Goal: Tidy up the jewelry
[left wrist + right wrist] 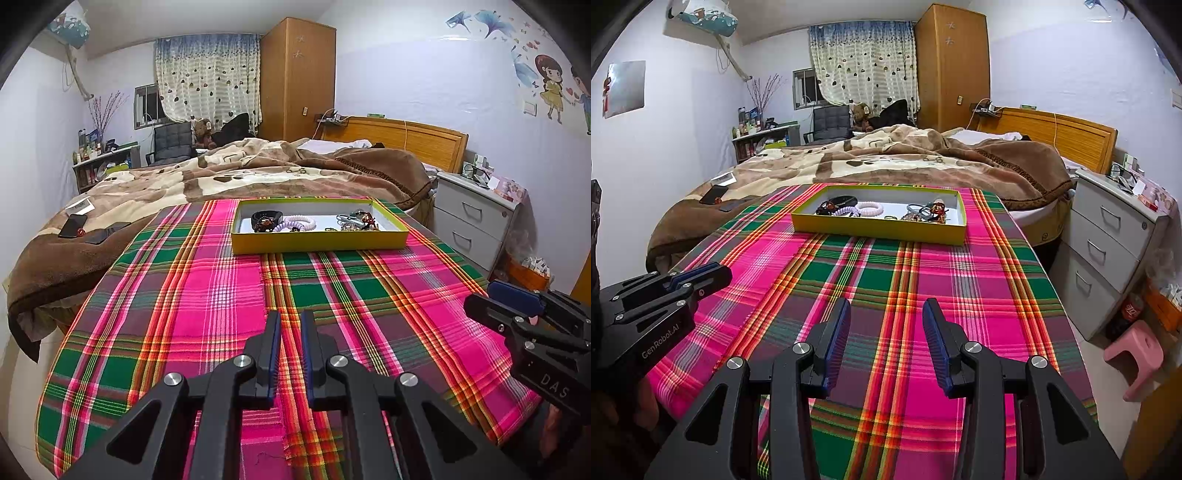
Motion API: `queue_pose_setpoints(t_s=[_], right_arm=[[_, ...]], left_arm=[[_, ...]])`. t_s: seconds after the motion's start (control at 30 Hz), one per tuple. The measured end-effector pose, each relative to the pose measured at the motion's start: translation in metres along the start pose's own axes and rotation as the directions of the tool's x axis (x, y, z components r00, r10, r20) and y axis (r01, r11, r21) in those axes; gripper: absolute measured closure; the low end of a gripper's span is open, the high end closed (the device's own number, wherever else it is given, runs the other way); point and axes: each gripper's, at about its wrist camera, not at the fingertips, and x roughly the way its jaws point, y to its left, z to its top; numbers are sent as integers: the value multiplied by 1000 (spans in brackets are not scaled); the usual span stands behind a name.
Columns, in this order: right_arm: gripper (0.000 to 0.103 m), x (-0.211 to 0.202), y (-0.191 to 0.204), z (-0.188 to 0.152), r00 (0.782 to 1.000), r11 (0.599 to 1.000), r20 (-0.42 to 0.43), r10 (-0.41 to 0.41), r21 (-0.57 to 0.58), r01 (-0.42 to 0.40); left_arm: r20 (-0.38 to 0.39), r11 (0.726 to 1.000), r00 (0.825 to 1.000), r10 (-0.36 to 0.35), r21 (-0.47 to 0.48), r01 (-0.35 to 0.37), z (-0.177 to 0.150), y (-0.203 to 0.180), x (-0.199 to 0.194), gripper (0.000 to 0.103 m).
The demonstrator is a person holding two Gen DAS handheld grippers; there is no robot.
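Note:
A shallow yellow box (319,243) (879,230) with a white inside stands at the far end of the plaid cloth. In it lie several pieces: a dark bracelet (266,218), pale spiral bands (298,222) (868,209) and a tangle of metal pieces (357,220) (929,213). My left gripper (291,321) hovers over the near cloth, jaws close together with a narrow gap, holding nothing. My right gripper (886,314) is open and empty above the near cloth. Each gripper shows in the other's view, the right gripper (517,306) and the left gripper (698,275).
The plaid cloth (221,295) (979,288) covers a table against a bed with a brown blanket (258,170). A grey drawer unit (1115,236) and a pink stool (1137,354) stand to the right. Phones (74,225) lie on the blanket at left.

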Motion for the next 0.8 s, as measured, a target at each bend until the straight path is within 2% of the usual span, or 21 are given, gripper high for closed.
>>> queue_pose_setpoints(t_s=[0.23, 0.47, 0.8], right_arm=[[62, 0, 0, 0, 1000, 1000, -1, 0, -1, 0], [62, 0, 0, 0, 1000, 1000, 0, -1, -1, 1], [62, 0, 0, 0, 1000, 1000, 1, -4, -2, 4]], left_arm=[[-13, 1000, 1000, 9, 2, -9, -4, 2, 4, 93], [-8, 998, 999, 49, 26, -49, -5, -2, 6, 93], [7, 999, 999, 46, 24, -46, -4, -5, 1, 93]])
